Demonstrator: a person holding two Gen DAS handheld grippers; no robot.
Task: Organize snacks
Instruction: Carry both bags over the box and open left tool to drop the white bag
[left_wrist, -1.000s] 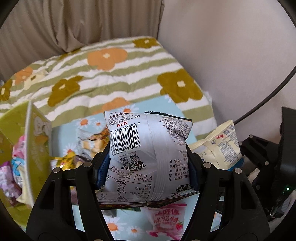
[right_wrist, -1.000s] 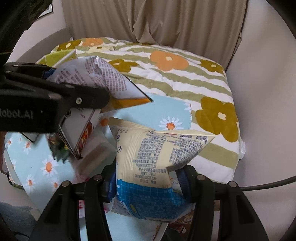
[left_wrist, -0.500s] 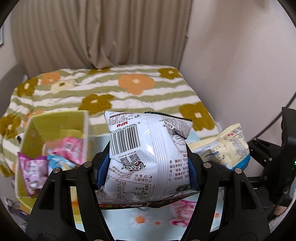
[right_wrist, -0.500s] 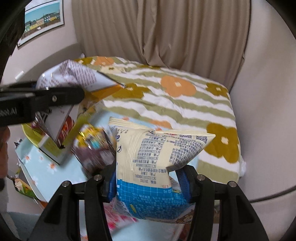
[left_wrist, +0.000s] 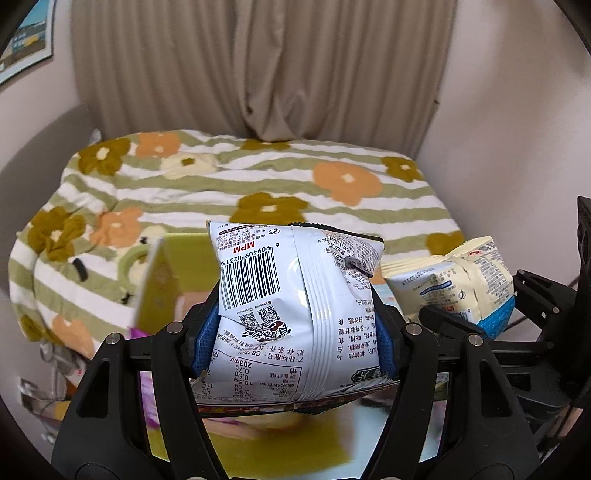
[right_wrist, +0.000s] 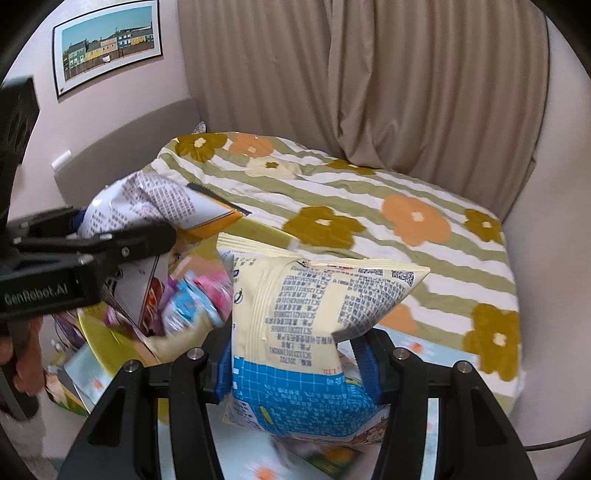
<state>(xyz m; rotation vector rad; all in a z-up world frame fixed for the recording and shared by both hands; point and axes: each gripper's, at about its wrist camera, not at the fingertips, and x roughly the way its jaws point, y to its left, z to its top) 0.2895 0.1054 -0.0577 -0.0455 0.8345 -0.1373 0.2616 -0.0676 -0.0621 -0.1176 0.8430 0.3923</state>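
Note:
My left gripper (left_wrist: 293, 339) is shut on a puffy white snack bag (left_wrist: 291, 299) with a barcode, held in the air above a yellow-green box (left_wrist: 155, 284). In the right wrist view the same white bag (right_wrist: 155, 206) sits in the left gripper at the far left. My right gripper (right_wrist: 297, 362) is shut on a cream and blue snack bag (right_wrist: 306, 321), also lifted; this cream bag (left_wrist: 454, 284) shows at the right of the left wrist view. Pink and blue small snack packets (right_wrist: 192, 299) lie inside the yellow-green box (right_wrist: 99, 332).
A bed with a green-striped flowered quilt (left_wrist: 258, 184) fills the background under a beige curtain (left_wrist: 258, 66). A light blue daisy-print cloth (right_wrist: 417, 350) lies below. A framed picture (right_wrist: 107, 40) hangs on the wall. A person's hand (right_wrist: 22, 354) grips the left tool.
Both grippers rose and swung left with their bags still held. The yellow-green box has come under the left gripper, and the loose snacks on the blue cloth have dropped out of sight.

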